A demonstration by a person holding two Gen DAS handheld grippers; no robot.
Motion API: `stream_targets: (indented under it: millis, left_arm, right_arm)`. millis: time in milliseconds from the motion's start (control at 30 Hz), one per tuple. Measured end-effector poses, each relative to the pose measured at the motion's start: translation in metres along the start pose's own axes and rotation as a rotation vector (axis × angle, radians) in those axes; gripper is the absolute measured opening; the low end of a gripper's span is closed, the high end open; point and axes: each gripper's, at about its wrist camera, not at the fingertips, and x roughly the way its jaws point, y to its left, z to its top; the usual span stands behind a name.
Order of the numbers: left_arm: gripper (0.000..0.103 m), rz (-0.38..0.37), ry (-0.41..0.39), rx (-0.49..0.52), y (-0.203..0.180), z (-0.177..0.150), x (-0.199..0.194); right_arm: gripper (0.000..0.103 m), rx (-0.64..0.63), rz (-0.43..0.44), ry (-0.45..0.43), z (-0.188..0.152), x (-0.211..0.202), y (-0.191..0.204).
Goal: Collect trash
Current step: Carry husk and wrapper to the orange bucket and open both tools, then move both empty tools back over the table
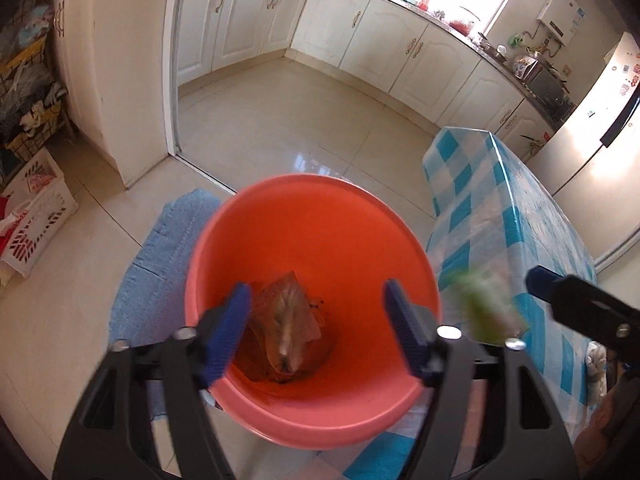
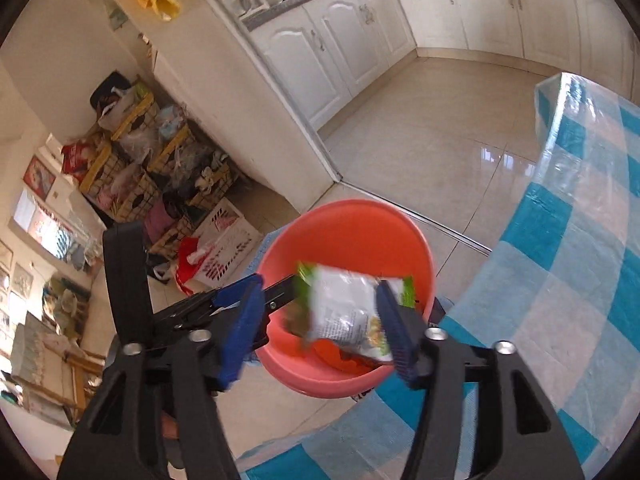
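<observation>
An orange bin (image 1: 316,248) stands on the floor beside the table; it also shows in the right wrist view (image 2: 352,236). A brown wrapper (image 1: 286,324) lies at its bottom. My left gripper (image 1: 318,328) is open and empty above the bin's mouth. My right gripper (image 2: 320,328) is open, its jaws wide. A green and white snack packet (image 2: 348,308), blurred, is in the air over the bin's rim, next to the right finger (image 2: 394,328). The packet appears as a green blur in the left wrist view (image 1: 486,308), near the right gripper's finger (image 1: 544,280).
A table with a blue and white checked cloth (image 1: 504,208) stands right of the bin. A blue towel (image 1: 160,260) lies under the bin's left side. A white crate (image 1: 36,216) and wire baskets (image 2: 132,172) stand at the left wall. Kitchen cabinets (image 1: 360,28) line the far side.
</observation>
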Motion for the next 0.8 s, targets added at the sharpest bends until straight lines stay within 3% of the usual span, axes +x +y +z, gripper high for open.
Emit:
stream_targets:
  millis: [33,167,300,400,567,800]
  left_arm:
    - [0.084,0.007,-0.012,0.005,0.0,0.0,-0.002]
    - [0.085,0.038,-0.038,0.029,-0.005,0.001,-0.015]
    - [0.088,0.105,-0.093,0.099,-0.023,0.001,-0.037]
    - [0.089,0.102,-0.127,0.152,-0.041,0.0,-0.054]
    - [0.089,0.03,-0.152,0.241,-0.086,-0.01,-0.079]
    - [0.09,-0.151,-0.023,0.352,-0.159,-0.044,-0.085]
  right_arm:
    - [0.08,0.023,0.015,-0.015,-0.002,-0.006,-0.005]
    - [0.08,0.073,0.007,-0.075,-0.011,-0.037,-0.021]
    - [0.081,0.124,-0.029,-0.148,-0.029,-0.083,-0.043]
    - [0.081,0.154,-0.083,-0.198,-0.047,-0.118,-0.058]
    - [0.087,0.206,-0.211,-0.292,-0.086,-0.184,-0.087]
    - [0.09,0.327,-0.46,-0.343,-0.147,-0.265,-0.16]
